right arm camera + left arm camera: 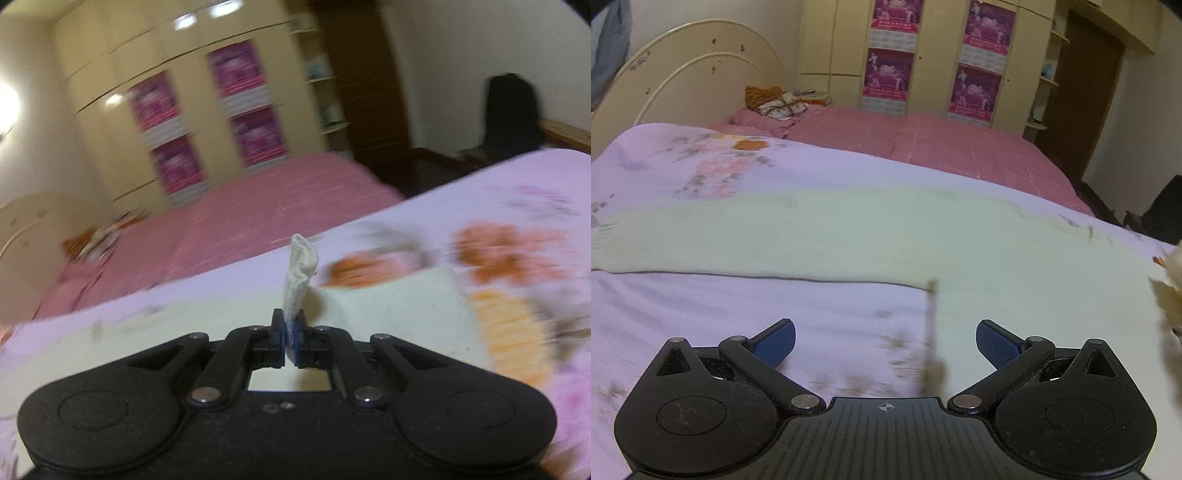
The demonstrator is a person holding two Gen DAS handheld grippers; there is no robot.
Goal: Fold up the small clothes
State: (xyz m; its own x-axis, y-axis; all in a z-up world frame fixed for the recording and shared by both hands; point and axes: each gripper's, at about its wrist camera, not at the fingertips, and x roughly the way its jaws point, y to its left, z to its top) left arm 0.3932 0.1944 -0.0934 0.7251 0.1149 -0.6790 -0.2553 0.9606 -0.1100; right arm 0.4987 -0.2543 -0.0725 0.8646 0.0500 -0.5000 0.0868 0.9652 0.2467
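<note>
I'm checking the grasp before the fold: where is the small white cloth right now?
In the right wrist view, the white cloth is pinched between the shut right gripper, sticking up above the floral bedspread, centre frame.

Looking into a bedroom of a home. Showing a wide bed under a pink checked sheet [923, 144], with a lilac quilt printed with flowers [713, 162] lying across the near side. Standing at the head, a cream arched headboard with small flower marks [701, 70]. Filling the far wall, a tall cream wardrobe [934, 55] carrying four purple posters [886, 74] on its doors. Beside it, open corner shelves [1047, 74] and a dark brown wooden door [1086, 92].
</note>
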